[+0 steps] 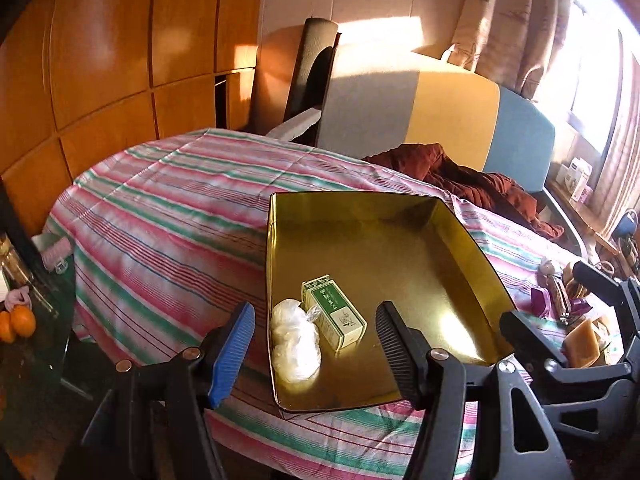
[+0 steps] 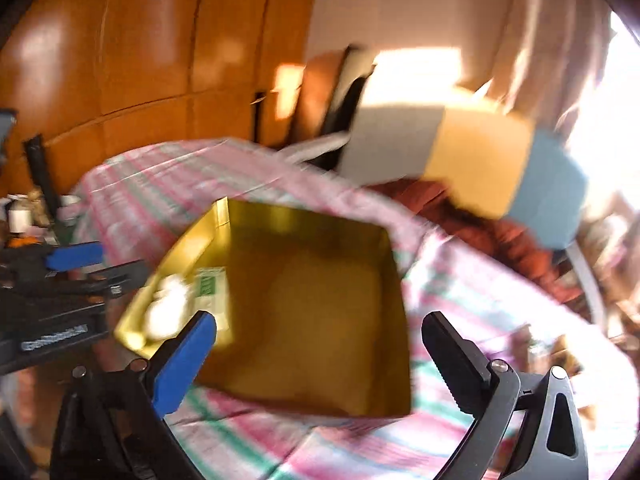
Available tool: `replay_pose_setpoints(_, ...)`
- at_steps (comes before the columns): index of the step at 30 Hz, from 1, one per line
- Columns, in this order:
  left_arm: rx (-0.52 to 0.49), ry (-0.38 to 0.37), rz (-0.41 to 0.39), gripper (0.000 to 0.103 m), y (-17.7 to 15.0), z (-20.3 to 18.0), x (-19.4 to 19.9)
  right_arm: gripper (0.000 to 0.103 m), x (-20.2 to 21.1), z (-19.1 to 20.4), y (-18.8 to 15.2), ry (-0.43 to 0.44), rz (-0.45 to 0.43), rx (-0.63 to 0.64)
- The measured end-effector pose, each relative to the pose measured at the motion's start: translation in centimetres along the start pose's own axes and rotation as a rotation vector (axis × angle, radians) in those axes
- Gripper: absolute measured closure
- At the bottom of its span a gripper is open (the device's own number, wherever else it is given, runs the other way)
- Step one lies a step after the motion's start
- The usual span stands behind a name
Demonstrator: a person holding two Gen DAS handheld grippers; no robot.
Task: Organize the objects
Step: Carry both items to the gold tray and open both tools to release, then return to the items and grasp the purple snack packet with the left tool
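Both grippers, left [image 1: 316, 340] & right [image 2: 320, 360], are being held wide w/ nothing gripped, over gold tray [image 1: 400, 240] on bed [image 1: 160, 200].

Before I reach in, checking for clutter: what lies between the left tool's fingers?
In the left wrist view, the left tool frames a white bag and green box in the tin.

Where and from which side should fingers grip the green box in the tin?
Grip the green box across its long narrow sides, coming from above. It lies flat in the tin, the bag touching one long side, so favour the far end.
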State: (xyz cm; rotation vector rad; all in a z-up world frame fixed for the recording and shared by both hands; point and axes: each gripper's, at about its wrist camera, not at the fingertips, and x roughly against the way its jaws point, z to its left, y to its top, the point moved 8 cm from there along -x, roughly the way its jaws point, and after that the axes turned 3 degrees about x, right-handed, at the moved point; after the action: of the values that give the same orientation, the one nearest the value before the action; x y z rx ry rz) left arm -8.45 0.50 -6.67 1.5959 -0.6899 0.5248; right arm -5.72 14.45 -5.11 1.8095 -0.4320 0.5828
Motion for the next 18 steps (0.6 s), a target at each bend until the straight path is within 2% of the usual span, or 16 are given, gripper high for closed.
replay_pose_setpoints(1,-0.002,-0.002,-0.001,0.039,0.0,-0.1,0.1,0.000,-0.1,-0.1,-0.1,-0.031,0.006,0.013)
replay_pose_setpoints(2,-0.005,-0.003,-0.002,0.039,0.0,-0.2,0.1,0.000,-0.3,-0.1,-0.2,-0.028,0.020,0.019)
replay_pose_setpoints(9,-0.035,0.005,0.002,0.039,-0.5,-1.1,0.5,0.001,-0.5,-0.4,-1.5,0.051,0.036,-0.067)
replay_pose_setpoints(14,-0.064,-0.005,0.004,0.039,-0.7,-2.0,0.7,0.002,0.2,-1.6,-2.5,0.112,0.021,-0.183)
replay_pose_setpoints(18,-0.092,-0.009,0.004,0.039,-0.9,-2.8,0.9,0.001,0.6,-2.5,-2.8,0.113,0.013,-0.225)
